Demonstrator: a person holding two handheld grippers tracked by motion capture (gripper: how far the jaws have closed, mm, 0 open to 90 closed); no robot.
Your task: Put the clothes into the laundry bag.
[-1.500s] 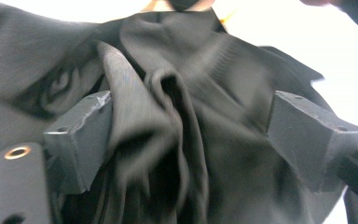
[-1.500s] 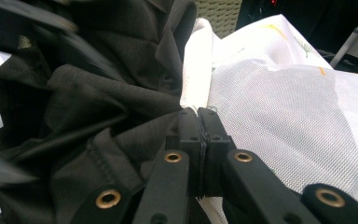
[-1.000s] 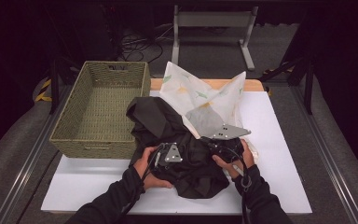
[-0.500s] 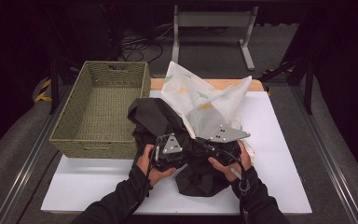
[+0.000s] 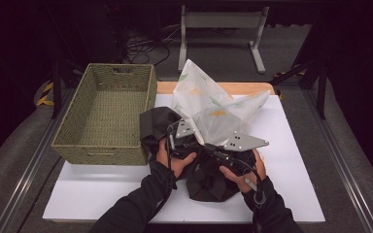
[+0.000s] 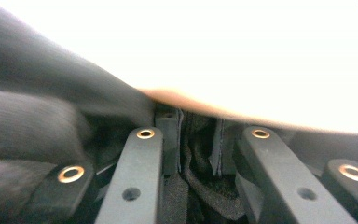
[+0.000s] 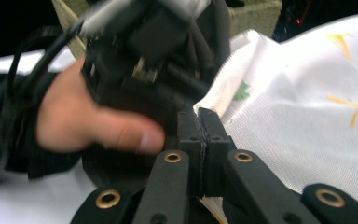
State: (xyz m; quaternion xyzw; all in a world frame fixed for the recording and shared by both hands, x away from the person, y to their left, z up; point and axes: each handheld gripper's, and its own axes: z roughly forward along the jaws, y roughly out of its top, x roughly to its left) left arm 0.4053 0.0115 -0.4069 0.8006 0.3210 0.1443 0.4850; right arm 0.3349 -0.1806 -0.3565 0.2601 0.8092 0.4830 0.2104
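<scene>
My left tongs [image 6: 198, 140] had just been closing and pinched a fold of the black garment [image 5: 209, 182]; my right tongs [image 7: 202, 123] were clamped on the edge of the white printed cloth [image 5: 209, 104]; both fabrics lay mid-table [image 5: 301, 165], the cloth at twelve o'clock from the garment, the wicker basket [image 5: 104, 121] at nine.

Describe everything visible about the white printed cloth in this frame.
The white cloth is thin woven fabric printed with small green and yellow-orange motifs. It lies crumpled and peaked toward the back of the white table, right of the wicker basket, overlapping the black garment. The right gripper is shut on its edge, beside the left gripper.
</scene>
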